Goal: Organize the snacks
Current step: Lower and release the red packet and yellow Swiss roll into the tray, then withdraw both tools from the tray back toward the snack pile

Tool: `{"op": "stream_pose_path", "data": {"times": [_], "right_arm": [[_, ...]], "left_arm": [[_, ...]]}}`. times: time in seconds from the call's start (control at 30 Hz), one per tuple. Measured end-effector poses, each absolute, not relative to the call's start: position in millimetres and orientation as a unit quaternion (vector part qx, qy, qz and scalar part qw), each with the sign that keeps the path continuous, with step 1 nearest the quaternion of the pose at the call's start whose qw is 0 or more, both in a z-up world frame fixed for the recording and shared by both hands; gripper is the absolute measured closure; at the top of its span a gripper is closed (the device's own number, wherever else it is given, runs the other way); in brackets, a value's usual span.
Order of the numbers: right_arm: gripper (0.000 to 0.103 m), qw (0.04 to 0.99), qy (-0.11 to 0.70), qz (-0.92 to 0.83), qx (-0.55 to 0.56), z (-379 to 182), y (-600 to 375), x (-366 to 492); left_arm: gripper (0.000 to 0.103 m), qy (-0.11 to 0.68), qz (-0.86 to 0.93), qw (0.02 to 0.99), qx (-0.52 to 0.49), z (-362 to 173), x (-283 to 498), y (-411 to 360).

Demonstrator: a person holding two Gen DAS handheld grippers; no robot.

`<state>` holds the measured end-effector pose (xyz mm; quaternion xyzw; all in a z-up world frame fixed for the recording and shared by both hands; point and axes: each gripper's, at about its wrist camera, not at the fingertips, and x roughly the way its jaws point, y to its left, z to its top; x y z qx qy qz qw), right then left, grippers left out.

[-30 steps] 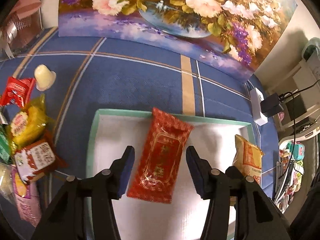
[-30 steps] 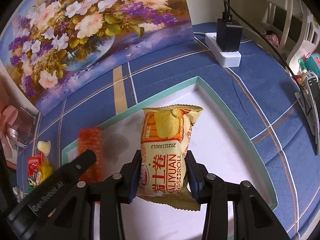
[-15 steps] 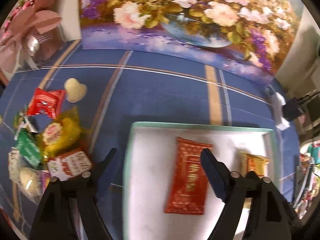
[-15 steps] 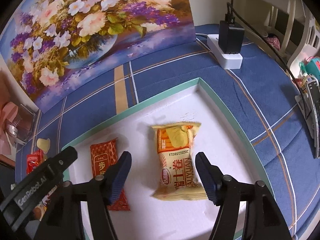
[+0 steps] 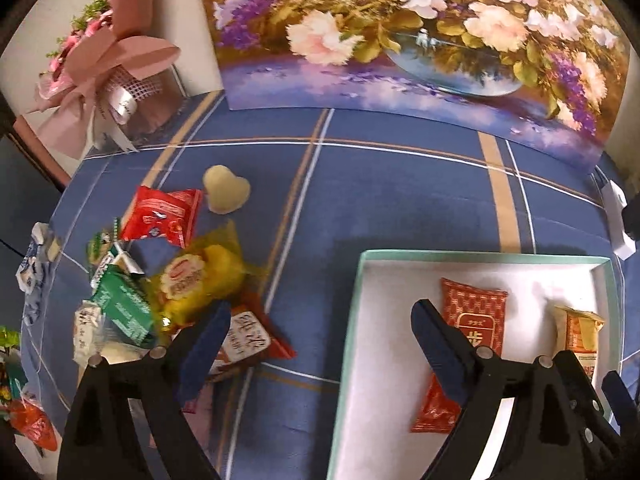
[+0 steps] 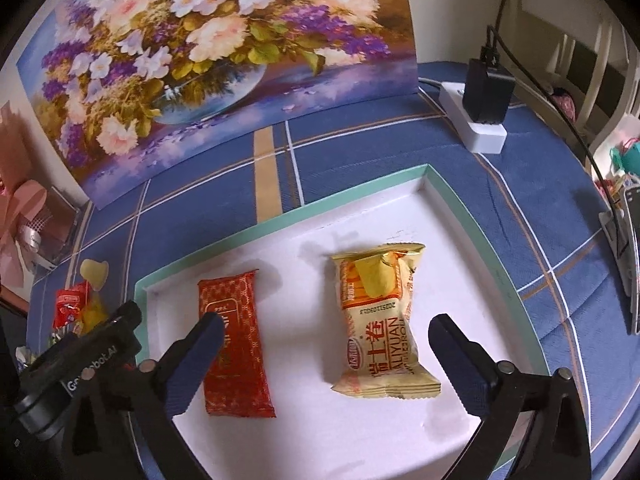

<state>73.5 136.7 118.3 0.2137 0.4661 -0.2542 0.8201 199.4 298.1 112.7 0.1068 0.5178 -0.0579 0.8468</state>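
Note:
A white tray with a teal rim [image 6: 280, 224] holds two packets lying flat: a red packet [image 6: 234, 340] on the left and a yellow egg-roll packet [image 6: 380, 312] on the right. My right gripper [image 6: 326, 332] hovers over them, its jaws opening wide; the yellow packet lies between them untouched. My left gripper [image 5: 316, 340] straddles the tray's left rim [image 5: 358, 280], jaws opening, nothing gripped. The red packet [image 5: 476, 312] shows past its right finger. Left of it is a loose pile: a yellow snack [image 5: 200, 280], a small red packet [image 5: 164, 216], a green packet [image 5: 120, 304], a red-and-white packet [image 5: 248, 344] and a white heart-shaped jelly [image 5: 226, 194].
A blue checked cloth [image 5: 400, 200] covers the table. A floral painting [image 5: 400, 40] stands along the back, with a pink wrapped bouquet [image 5: 104, 64] at far left. A white power strip with a black charger [image 6: 484, 112] lies at back right, its cable running up.
The right jaws let go of the yellow packet, which now lies flat in the tray. The left jaws spread off the red packet and the gripper swung left toward the pile.

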Motion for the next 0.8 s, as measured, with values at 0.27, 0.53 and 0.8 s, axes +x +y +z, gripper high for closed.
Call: {"op": "stream_pose_path", "data": {"times": [0.27,0.53,0.8], "right_arm": [[0.000,0.824,0.466,-0.253,0.199,125,149,72],[0.000,0.827,0.469,-0.248,0.187,134,167,67],[0.000,0.838,0.465,-0.237,0.161,150,197,61]], "left_arm": [[0.011,0.499,-0.026,0.860,0.106,128,189,317],[0.011,0.510,-0.019,0.857,0.074,140,179,344],[0.011,0.503,0.023,0.862,0.065,160,173,392]]}}
